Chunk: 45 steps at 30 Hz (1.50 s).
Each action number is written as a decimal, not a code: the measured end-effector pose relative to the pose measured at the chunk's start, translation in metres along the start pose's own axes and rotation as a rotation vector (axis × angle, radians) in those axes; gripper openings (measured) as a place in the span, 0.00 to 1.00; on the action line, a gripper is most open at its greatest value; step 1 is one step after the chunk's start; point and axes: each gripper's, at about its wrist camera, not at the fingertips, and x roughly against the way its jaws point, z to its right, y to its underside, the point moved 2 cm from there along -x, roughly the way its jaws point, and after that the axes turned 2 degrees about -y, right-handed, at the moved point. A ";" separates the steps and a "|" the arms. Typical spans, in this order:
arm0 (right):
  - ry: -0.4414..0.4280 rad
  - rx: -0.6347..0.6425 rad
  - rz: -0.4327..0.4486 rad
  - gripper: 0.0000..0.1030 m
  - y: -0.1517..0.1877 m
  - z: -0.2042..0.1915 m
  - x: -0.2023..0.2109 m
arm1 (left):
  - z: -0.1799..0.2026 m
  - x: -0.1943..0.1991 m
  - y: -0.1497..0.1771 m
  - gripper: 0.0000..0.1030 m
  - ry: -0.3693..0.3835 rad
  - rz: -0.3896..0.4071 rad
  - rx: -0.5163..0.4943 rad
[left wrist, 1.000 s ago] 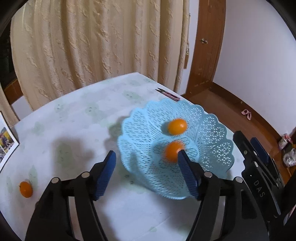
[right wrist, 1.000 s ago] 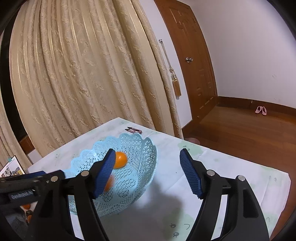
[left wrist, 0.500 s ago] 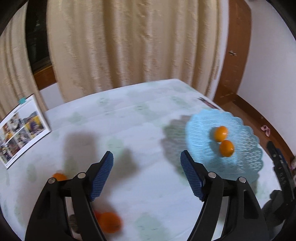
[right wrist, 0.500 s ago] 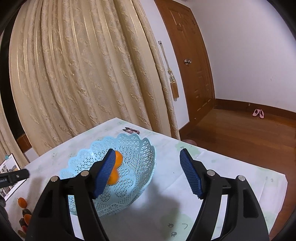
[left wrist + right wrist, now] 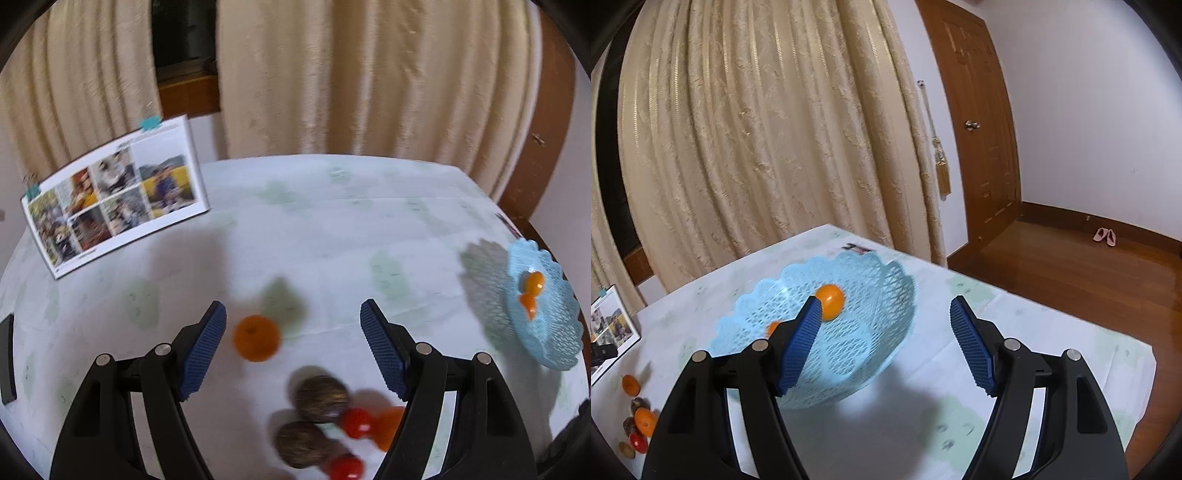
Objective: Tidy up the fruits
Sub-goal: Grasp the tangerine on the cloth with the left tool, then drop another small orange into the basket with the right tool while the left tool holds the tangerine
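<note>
Pale blue lattice basket (image 5: 871,295), orange fruit (image 5: 256,342), blue-padded black tongs (image 5: 293,332)

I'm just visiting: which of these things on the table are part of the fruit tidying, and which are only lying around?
Part of the job:
blue basket
two oranges in basket
loose orange
brown fruits
red fruits

Lying about:
photo booklet
black device
curtain
</note>
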 end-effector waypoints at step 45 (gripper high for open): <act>-0.678 0.218 -0.612 0.72 0.101 -0.214 -0.011 | -0.035 0.009 0.001 0.38 0.094 0.019 0.060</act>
